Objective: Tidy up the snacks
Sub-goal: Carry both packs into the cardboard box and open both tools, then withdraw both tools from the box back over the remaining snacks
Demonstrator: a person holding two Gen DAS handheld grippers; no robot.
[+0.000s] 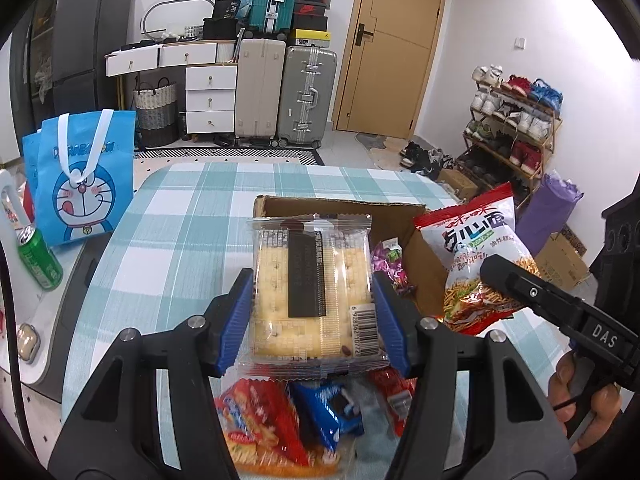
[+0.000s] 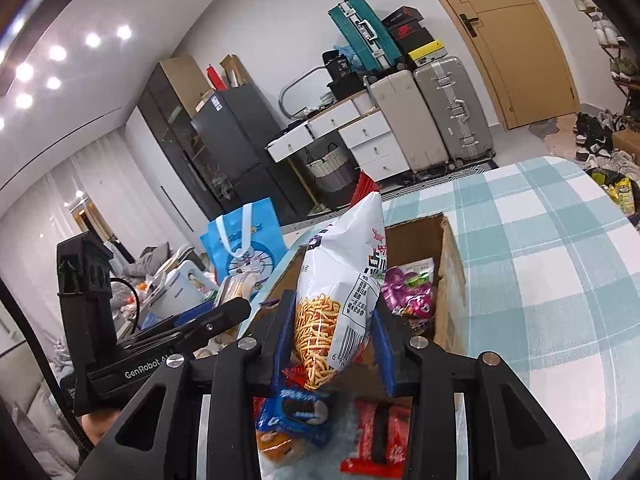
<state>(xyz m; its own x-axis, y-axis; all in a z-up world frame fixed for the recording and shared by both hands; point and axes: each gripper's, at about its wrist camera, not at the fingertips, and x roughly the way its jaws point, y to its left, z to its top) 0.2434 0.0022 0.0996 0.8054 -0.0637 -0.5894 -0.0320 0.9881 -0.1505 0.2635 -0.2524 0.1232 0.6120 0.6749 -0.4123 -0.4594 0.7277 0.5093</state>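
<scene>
Left gripper [image 1: 314, 320] clamps a clear-wrapped cracker pack [image 1: 312, 292] by its two sides between the blue pads, lifted off the checked tablecloth [image 1: 168, 232]; open cardboard box [image 1: 340, 204] lies just ahead, a purple candy bag [image 1: 390, 266] inside it. Right gripper [image 2: 334, 340] pinches the lower end of a white-and-red fried-noodle snack bag [image 2: 344, 276], upright, box directly ahead. Beneath both claws: Oreo pack [image 2: 296, 410] and red snack packs [image 1: 256, 416].
</scene>
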